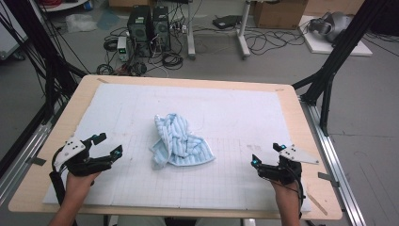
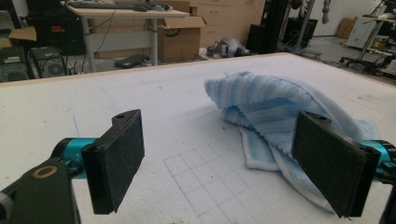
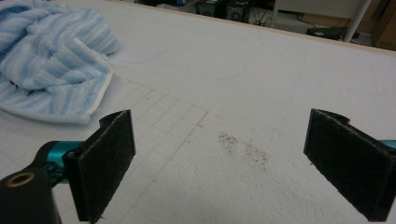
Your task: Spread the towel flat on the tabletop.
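Blue striped towel [image 1: 179, 141] lies crumpled mid-mat, clear of both tools. Left gripper [image 1: 108, 146] and right gripper [image 1: 266, 154] sit near the front edge, jaws wide apart, empty. Probably best: find two loose corners first — pinch hem, not bulk.

One crumpled blue towel [image 1: 179, 141], two grippers, perhaps two computer towers [image 1: 149, 26]
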{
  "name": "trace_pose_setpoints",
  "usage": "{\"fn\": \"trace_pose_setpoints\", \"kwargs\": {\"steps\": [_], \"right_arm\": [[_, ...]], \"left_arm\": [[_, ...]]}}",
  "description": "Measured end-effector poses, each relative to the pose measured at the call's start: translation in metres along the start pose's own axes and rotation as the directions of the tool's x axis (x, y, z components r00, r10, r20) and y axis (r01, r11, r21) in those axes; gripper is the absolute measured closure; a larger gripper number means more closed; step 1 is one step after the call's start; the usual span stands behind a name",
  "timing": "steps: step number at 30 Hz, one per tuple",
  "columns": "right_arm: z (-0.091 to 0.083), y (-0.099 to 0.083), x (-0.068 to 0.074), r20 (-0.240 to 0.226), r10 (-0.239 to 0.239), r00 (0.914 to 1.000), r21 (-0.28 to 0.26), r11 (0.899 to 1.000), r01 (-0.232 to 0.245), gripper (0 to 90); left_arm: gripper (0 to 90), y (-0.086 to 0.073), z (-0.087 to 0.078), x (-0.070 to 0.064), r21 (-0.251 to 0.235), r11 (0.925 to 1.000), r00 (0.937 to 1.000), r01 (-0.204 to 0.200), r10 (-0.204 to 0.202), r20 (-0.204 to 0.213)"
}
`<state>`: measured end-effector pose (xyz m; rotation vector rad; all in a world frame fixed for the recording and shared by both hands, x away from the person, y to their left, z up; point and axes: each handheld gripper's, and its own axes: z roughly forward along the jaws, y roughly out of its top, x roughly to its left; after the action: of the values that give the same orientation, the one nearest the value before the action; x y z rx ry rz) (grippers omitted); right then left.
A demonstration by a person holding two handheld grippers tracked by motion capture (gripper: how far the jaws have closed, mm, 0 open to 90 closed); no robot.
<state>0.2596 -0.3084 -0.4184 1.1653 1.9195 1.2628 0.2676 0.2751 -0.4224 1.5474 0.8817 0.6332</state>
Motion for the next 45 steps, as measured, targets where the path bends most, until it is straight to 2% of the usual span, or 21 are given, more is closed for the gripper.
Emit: {"fn": "trace_pose_setpoints", "kwargs": {"steps": [9,16,24,27,29,34,38,40,41,44,45], "right_arm": [[0.001,-0.002,-0.002,-0.014,0.015,0.9998,-0.007,1.0,-0.015,8.1],[0.005,-0.003,-0.001,-0.047,0.041,0.9981,0.019,0.999,-0.04,8.1],[0.009,0.002,0.011,-0.073,0.011,0.9972,0.023,1.0,-0.009,8.0],[0.013,0.003,0.014,-0.086,0.005,0.9963,0.024,1.0,-0.003,8.1],[0.015,0.003,0.016,-0.096,0.005,0.9954,0.03,1.0,-0.003,8.1],[0.021,0.003,0.02,-0.114,-0.006,0.9935,0.049,0.999,0.011,8.1],[0.022,0.004,0.023,-0.119,-0.016,0.9927,0.049,0.999,0.021,8.1],[0.022,0.004,0.023,-0.12,-0.016,0.9926,0.047,0.999,0.022,8.1],[0.022,0.004,0.023,-0.12,-0.015,0.9926,0.048,0.999,0.021,8.1],[0.022,0.003,0.024,-0.12,-0.011,0.9927,0.052,0.998,0.018,8.0],[0.022,0.003,0.024,-0.121,-0.01,0.9926,0.051,0.999,0.017,8.1]], "left_arm": [[17.7,0.0,0.003,0.002,0.002,1.0,0.9999,0.009,-0.009,-0.014],[17.9,0.0,0.003,-0.002,0.01,0.9999,0.9998,-0.01,0.01,-0.014],[17.5,0.003,0.003,-0.01,0.019,0.9996,0.9998,-0.021,0.021,0.005],[16.8,0.004,0.006,-0.014,0.028,0.9995,0.9997,-0.011,0.01,0.023],[16.7,0.006,0.009,-0.02,0.039,0.9991,0.9992,-0.014,0.013,0.039],[16.7,0.011,0.013,-0.023,0.038,0.9989,0.9986,-0.029,0.027,0.044],[16.9,0.015,0.019,-0.028,0.046,0.9986,0.9972,-0.026,0.023,0.072],[17.6,0.016,0.025,-0.035,0.064,0.9974,0.9939,-0.033,0.026,0.107],[17.9,0.016,0.025,-0.035,0.064,0.9974,0.9939,-0.033,0.026,0.107],[21.4,0.018,0.034,-0.043,0.087,0.995,0.9856,-0.049,0.034,0.166],[21.7,0.02,0.041,-0.05,0.095,0.9939,0.9797,-0.056,0.036,0.197]]}}
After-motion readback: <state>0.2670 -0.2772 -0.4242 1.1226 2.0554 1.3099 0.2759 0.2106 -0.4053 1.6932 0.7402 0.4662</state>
